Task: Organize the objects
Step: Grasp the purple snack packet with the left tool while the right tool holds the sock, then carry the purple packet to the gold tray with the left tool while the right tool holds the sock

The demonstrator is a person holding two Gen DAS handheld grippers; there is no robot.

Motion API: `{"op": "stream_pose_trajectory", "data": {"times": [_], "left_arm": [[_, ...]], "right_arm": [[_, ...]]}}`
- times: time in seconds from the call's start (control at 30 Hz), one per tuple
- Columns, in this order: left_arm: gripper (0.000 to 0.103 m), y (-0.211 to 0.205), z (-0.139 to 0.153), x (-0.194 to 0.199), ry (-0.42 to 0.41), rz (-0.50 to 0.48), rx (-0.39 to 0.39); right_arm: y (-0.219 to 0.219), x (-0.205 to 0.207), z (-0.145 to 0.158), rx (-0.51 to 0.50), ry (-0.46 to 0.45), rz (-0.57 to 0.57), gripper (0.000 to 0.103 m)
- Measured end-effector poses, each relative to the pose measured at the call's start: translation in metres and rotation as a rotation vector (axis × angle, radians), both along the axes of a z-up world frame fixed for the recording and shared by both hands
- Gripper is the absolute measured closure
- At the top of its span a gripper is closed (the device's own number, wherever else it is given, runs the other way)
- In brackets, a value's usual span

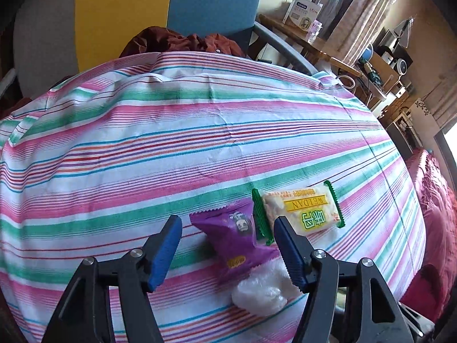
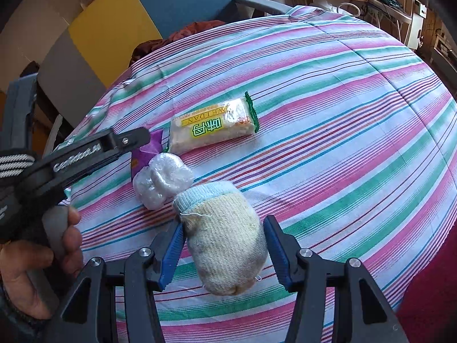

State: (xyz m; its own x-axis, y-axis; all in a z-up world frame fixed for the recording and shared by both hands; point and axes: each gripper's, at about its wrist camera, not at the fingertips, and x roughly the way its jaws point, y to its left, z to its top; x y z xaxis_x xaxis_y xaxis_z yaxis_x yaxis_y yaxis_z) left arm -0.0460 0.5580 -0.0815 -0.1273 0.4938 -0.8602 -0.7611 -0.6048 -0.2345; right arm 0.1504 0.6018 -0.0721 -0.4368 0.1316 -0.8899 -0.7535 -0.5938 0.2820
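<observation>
A purple snack packet (image 1: 237,237) lies on the striped cloth (image 1: 171,148) between the spread blue pads of my left gripper (image 1: 227,223), which do not press on it. Beside it are a white crinkled plastic ball (image 1: 257,291) and a green-edged WEIDAN packet (image 1: 302,208). In the right wrist view my right gripper (image 2: 224,223) is shut on a rolled cream sock (image 2: 225,243) with a light blue cuff. The plastic ball (image 2: 162,183) and the WEIDAN packet (image 2: 211,128) lie just beyond it. One finger (image 2: 128,140) of the left gripper covers most of the purple packet (image 2: 145,154).
A chair with a blue, yellow and grey back (image 1: 171,8) stands behind the cloth, with a rust-red garment (image 1: 182,43) on it. A wooden table (image 1: 308,40) with boxes is at the back right. A dark red blanket (image 1: 434,223) lies to the right. A hand (image 2: 42,257) holds the left gripper.
</observation>
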Motion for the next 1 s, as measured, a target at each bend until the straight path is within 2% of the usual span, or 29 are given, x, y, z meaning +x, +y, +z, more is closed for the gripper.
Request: {"op": "stream_pose_trajectory", "data": {"times": [0.07, 0.1, 0.17, 0.2, 0.43, 0.7, 0.87, 1.0], "left_arm": [[0.055, 0.006, -0.015, -0.001, -0.012, -0.017, -0.040], [0.056, 0.003, -0.014, 0.001, 0.008, -0.019, -0.016], [0.067, -0.004, -0.015, 0.006, 0.030, -0.037, -0.008], [0.069, -0.010, -0.014, 0.008, 0.045, -0.039, -0.008], [0.069, -0.078, -0.011, 0.012, 0.119, -0.016, 0.003], [0.069, -0.168, -0.012, 0.048, 0.186, 0.008, 0.039], [0.070, -0.176, -0.019, 0.069, 0.342, -0.013, -0.001], [0.070, -0.176, -0.019, 0.067, 0.340, -0.011, 0.008]], "right_arm": [[0.001, -0.001, -0.001, 0.000, -0.002, 0.007, 0.047], [0.001, -0.001, -0.002, 0.001, -0.003, 0.009, 0.047], [0.001, -0.002, -0.002, 0.001, -0.006, 0.014, 0.047], [0.000, -0.001, -0.003, 0.002, -0.005, 0.018, 0.047], [-0.007, -0.007, 0.000, 0.018, 0.010, 0.062, 0.047], [-0.019, -0.020, -0.003, 0.032, -0.029, 0.145, 0.047], [-0.028, -0.027, -0.003, 0.057, -0.047, 0.188, 0.047], [-0.030, -0.028, -0.002, 0.067, -0.057, 0.189, 0.047]]}}
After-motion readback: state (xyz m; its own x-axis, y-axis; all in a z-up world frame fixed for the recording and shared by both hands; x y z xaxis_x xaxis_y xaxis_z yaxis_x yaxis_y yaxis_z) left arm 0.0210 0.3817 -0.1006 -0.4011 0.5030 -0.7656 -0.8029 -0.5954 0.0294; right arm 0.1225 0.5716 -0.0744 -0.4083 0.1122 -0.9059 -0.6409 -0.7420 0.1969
